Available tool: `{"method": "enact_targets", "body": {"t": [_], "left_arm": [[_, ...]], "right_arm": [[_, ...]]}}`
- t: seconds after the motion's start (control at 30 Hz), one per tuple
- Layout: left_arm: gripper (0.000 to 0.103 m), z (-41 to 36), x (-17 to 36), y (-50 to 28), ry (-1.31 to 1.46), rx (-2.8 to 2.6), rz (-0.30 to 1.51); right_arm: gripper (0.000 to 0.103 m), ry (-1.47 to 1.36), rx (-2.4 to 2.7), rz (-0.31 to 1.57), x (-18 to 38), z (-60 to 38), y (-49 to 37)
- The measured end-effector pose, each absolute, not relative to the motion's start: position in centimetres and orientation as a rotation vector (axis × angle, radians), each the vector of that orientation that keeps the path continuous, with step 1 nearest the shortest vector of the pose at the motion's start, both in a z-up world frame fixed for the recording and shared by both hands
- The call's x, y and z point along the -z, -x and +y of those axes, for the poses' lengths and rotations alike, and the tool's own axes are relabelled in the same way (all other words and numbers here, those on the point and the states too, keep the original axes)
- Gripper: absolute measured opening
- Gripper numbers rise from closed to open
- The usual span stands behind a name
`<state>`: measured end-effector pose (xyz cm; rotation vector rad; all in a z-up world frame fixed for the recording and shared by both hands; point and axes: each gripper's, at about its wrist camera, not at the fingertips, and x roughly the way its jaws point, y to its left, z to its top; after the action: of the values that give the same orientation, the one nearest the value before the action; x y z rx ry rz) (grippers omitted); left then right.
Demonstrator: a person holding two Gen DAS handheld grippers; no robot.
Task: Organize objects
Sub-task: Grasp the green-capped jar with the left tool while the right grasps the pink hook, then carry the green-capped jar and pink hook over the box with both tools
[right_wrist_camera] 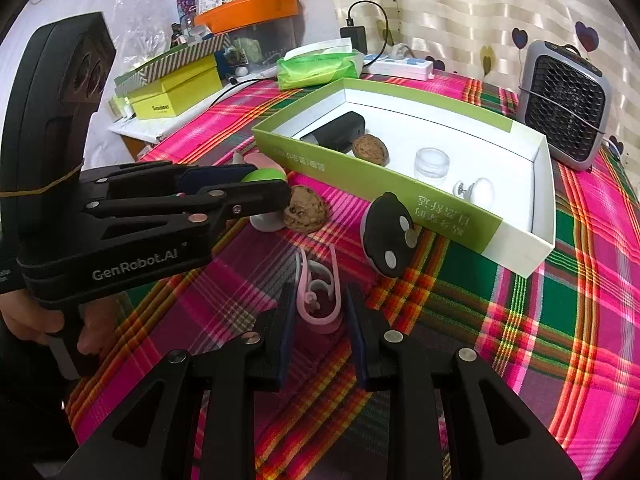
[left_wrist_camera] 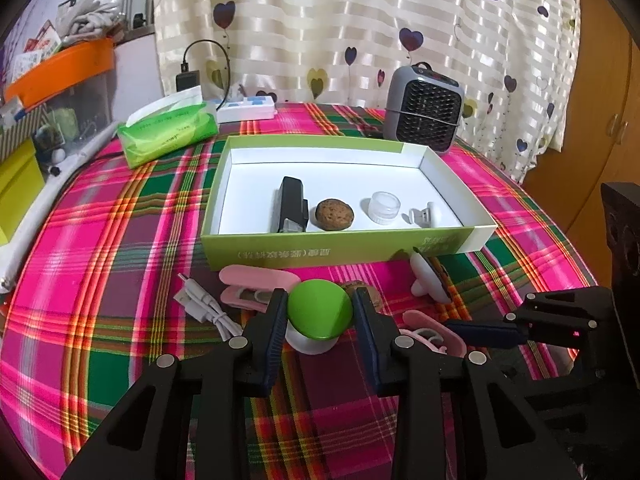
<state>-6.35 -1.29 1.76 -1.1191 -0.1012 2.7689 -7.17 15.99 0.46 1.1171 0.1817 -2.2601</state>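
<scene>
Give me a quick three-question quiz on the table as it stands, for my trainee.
1. True or false: inside the green box, the walnut lies between the black device and the clear jar.
2. What sits between the right gripper fingers? A) pink clip B) white cable C) green-lidded jar
3. Fill in: the green box holds ___ items.

Key: 1 true; 2 A; 3 four.

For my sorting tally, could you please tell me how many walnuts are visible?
2: one brown wrinkled walnut lies inside the green-sided cardboard box; another lies on the plaid tablecloth, outside the box.
</scene>
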Motion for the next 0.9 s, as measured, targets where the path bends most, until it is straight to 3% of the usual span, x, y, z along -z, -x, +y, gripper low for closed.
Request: {"method": "enact_targets", "body": {"t": [0.67,0.9], "left_arm": [[0.031,-1.8,-1.6,4.3,1.125,-2.738,-0.122],[0.031,-1.5,-1.6,3.7,1.117,-2.734,-0.107]], "right_arm": [[0.028,-1.111,2.288,0.280,-0.5,14.6,7.4],[0.024,-1.094,2.317,0.259,-0.9,15.1,7.2]]}}
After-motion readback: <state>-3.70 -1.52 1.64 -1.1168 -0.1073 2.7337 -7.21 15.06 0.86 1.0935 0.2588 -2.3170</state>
